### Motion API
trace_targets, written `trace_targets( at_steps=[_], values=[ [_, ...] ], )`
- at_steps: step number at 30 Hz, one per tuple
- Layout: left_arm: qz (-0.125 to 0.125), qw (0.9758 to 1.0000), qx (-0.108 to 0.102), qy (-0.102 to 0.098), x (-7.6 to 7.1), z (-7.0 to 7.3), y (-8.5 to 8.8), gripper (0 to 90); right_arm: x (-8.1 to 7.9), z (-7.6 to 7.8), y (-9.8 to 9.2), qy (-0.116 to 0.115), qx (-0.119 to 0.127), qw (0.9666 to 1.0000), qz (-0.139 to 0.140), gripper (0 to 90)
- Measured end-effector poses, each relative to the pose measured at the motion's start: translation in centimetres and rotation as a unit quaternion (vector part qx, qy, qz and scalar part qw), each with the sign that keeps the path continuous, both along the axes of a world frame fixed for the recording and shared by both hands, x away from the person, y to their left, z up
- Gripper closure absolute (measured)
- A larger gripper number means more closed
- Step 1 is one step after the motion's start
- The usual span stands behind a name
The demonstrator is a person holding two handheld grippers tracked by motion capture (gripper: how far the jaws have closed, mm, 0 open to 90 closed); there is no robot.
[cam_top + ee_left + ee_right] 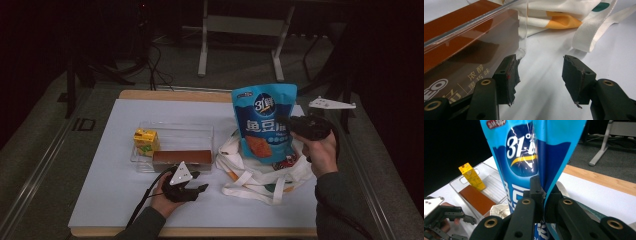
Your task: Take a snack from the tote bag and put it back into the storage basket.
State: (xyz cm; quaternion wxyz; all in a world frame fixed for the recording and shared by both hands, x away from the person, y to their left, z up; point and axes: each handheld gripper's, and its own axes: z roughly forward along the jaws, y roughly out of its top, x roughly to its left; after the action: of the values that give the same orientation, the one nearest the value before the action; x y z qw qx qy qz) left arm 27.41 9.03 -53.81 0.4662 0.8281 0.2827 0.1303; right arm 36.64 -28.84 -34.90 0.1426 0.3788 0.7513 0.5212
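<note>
Worktop (110,200) first: its white sheet carries a clear plastic tray (200,131), and just right of that a cream tote bag (260,175) lying slumped with its straps loose. Above the tote hangs the blue snack pouch (265,120), held clear of the surface by the right tongs (544,205), which are clamped tight on a thin fold at the pouch's edge. That pinch looks like the weak point: the film is glossy and the whole pouch dangles from one narrow crease, so a quick swing or tilt could let it slide out and drop onto the tote or against the tray. The tote's mouth is not held open, so lowering the pouch could just crumple the cloth. In the tray sit a brown box (181,157) and a small yellow carton (146,141). The left tongs (540,75) rest about half open on the worktop, gripping nothing, beside the tray's corner; a careless nudge there would shove the tray.
</note>
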Motion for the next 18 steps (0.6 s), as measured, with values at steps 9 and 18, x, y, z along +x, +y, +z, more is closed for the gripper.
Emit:
trace_targets(
  at_steps=[9, 18],
  values=[
    [0.000, 1.0000, 0.000, 0.000, 0.0, 0.0, 0.0, 45.9, -0.6, 0.7, 0.2, -0.005, 0.011, 0.9999, 0.004, 88.1],
    [0.000, 1.0000, 0.000, 0.000, 0.0, 0.0, 0.0, 45.9, -1.1, 1.4, 1.7, -0.010, 0.010, 0.9996, 0.025, 88.1]
  ],
)
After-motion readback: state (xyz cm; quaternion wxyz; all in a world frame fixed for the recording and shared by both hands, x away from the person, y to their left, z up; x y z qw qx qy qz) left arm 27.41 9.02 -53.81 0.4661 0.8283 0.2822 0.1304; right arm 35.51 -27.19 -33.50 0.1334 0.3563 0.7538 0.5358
